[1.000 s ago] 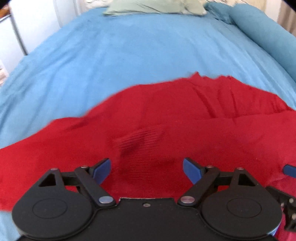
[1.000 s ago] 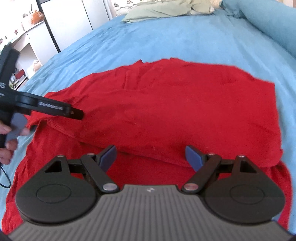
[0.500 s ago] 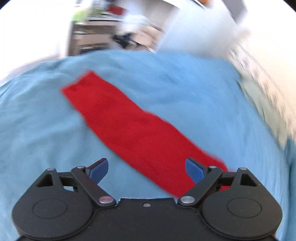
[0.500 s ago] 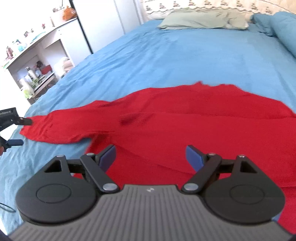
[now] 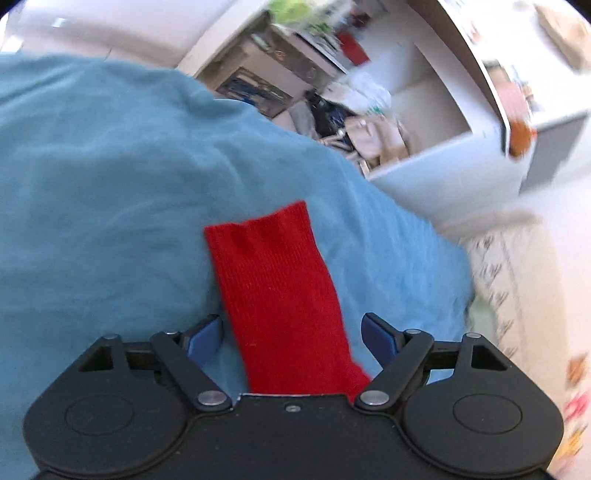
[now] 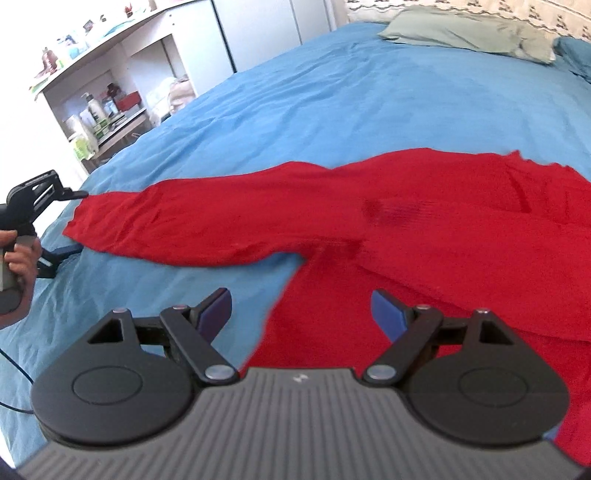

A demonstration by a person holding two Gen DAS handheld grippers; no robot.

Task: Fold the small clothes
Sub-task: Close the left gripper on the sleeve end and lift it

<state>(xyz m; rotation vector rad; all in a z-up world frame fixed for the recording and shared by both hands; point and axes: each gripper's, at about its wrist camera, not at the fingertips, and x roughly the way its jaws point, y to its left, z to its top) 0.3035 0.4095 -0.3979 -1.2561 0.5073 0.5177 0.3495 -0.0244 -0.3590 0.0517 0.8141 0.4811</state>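
Left hand-held gripper points down at the bed, angled toward the bed's edge with the shelves beyond. Its jaws stand wide and are closing; the red sleeve of the sweater lies flat between them, blue pads just beside its edges, not pressing. The cuff end is the far end in this view, flat on the blue cover.

From the right wrist view the left hand-held gripper sits at the far left, at the sleeve's cuff, with one finger above the cuff edge and one lower, near the bed. A hand wraps its grip; a thin black cable trails below.

Right hand-held gripper also tilts downward over the near part of the sweater, jaws wide, nothing gripped. The sweater's side edge runs under the gap: cloth under the right pad, bare bed under the left.

The sweater is spread on the bed, body to the right, its sleeve stretched out to the left. A grey-green pillow lies at the head of the bed.

Writing: a small white mark on the right hand-held gripper's ribbed grey body, not readable. Bottles on the shelves are too blurred to read.
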